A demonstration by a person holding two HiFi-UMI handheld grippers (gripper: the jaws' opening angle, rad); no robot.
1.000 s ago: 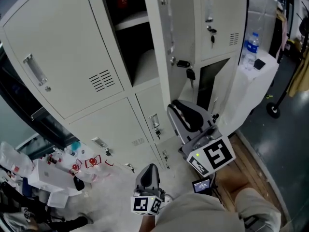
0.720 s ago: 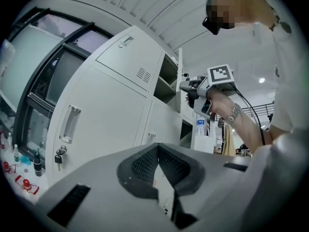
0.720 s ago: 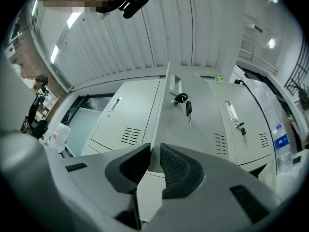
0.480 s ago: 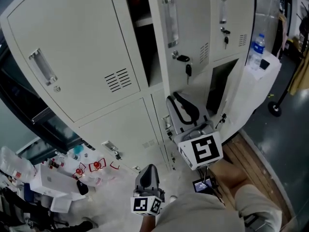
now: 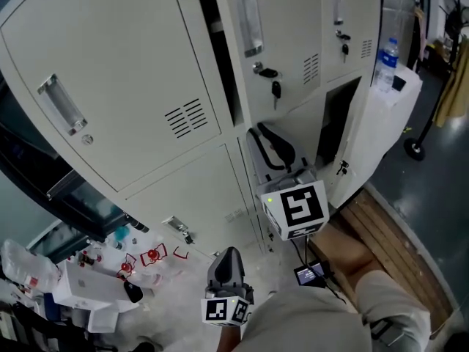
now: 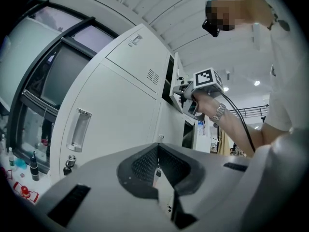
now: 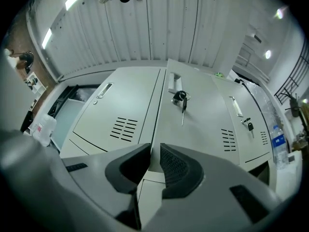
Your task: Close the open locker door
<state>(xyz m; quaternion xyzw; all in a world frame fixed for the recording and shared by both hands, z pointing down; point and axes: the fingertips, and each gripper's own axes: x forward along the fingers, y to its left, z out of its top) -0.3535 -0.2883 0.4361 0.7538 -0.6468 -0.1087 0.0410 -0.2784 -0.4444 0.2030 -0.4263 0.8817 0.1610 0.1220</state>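
Head view: locker door [image 5: 293, 35] at 12 o'clock, nearly shut, with a dark slit along its left edge. Right tongs [image 5: 265, 134] sit at its lower edge.
Left gripper view: left tongs [image 6: 158, 170] together, empty.
Right gripper view: right tongs [image 7: 154, 161] a sliver apart, empty. Door dead ahead, keys [image 7: 181, 98] hanging at 12.

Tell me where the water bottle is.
Head view, upper right: the water bottle stands on a white unit just right of the rightmost locker door.
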